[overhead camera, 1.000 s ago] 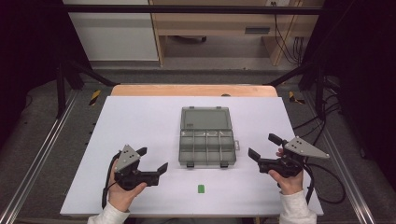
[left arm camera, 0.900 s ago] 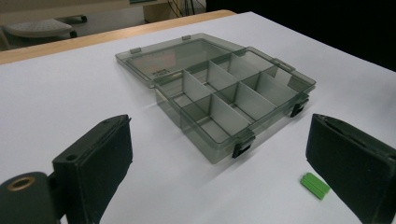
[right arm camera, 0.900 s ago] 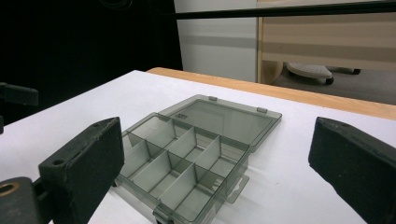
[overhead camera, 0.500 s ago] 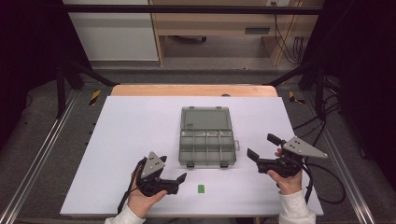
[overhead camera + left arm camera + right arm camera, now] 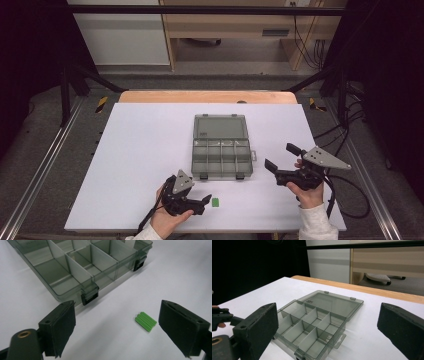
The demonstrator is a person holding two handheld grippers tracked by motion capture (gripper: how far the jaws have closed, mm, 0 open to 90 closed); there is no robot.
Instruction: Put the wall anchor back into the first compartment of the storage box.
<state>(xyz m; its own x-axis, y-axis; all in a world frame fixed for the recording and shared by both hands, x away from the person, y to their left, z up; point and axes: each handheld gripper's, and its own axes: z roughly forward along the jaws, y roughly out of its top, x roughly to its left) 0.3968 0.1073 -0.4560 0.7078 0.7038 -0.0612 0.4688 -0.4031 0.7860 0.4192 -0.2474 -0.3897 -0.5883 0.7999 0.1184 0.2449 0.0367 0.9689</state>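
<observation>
Embossed lid (image 5: 220,126) mark on organiser box (image 5: 221,156) unreadable

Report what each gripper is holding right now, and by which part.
Nothing is held. The left gripper has open jaws that have just been closing a little, around the green pieces without touching them. The right gripper is open and empty.

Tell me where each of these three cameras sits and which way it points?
High view: above the table's near edge, looking down at the box; both hands with left gripper and right gripper show.
Left gripper view: between its jaws, facing the green piece.
Right gripper view: between its jaws, facing the box.
All share the box.
</observation>
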